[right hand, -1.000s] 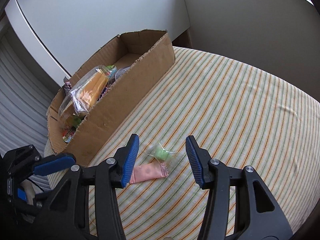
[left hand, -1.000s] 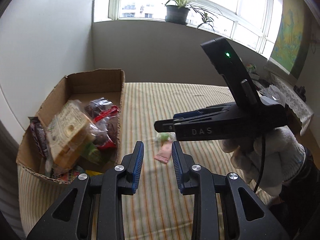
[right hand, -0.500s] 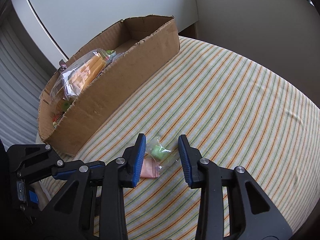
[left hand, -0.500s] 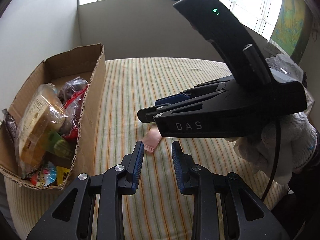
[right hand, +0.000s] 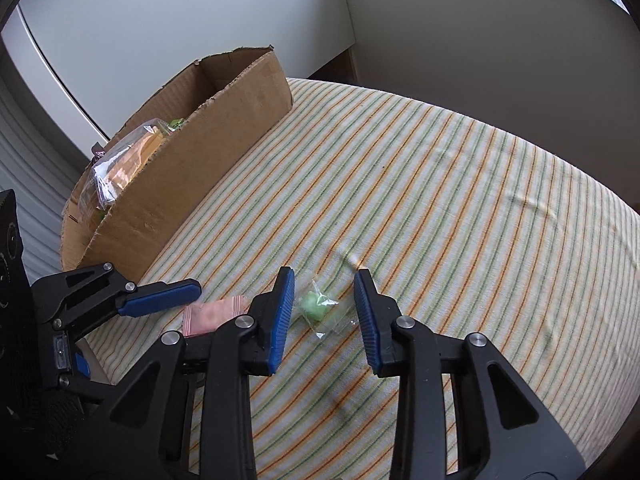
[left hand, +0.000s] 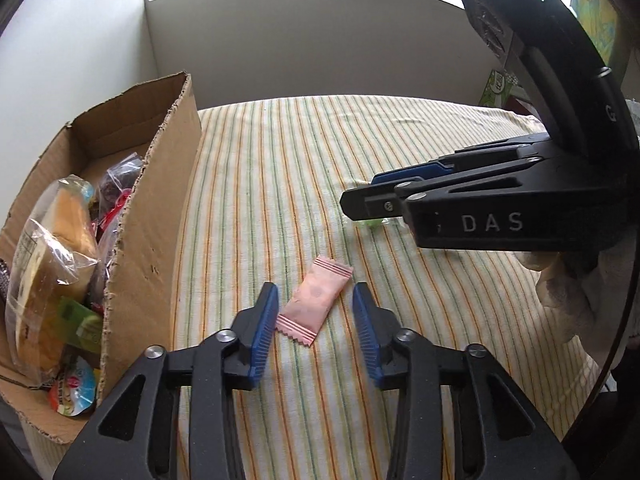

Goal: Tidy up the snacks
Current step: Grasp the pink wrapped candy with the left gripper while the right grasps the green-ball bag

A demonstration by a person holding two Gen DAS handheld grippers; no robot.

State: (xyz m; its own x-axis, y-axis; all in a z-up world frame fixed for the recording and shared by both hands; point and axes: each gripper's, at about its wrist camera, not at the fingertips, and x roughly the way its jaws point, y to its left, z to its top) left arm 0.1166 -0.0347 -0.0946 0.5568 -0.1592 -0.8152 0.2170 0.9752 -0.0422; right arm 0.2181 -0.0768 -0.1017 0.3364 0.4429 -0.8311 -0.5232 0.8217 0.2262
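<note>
Pink sachet [left hand: 316, 301] lying diagonal, far end right, between spread left tool [left hand: 316, 320], right tool [right hand: 324, 308] spread around green candy [right hand: 315, 307].

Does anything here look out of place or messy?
Two snacks lie loose on the striped cloth instead of in the cardboard box: a pink packet between the left gripper's open fingers, and a green candy between the right gripper's.

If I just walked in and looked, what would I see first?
Probably the two grippers with blue jaws, open, one around each sweet on the striped tablecloth: the left gripper around a pink packet, the right gripper around a green candy in clear wrap. Next, the cardboard box stuffed with snack bags, left of them.
</note>
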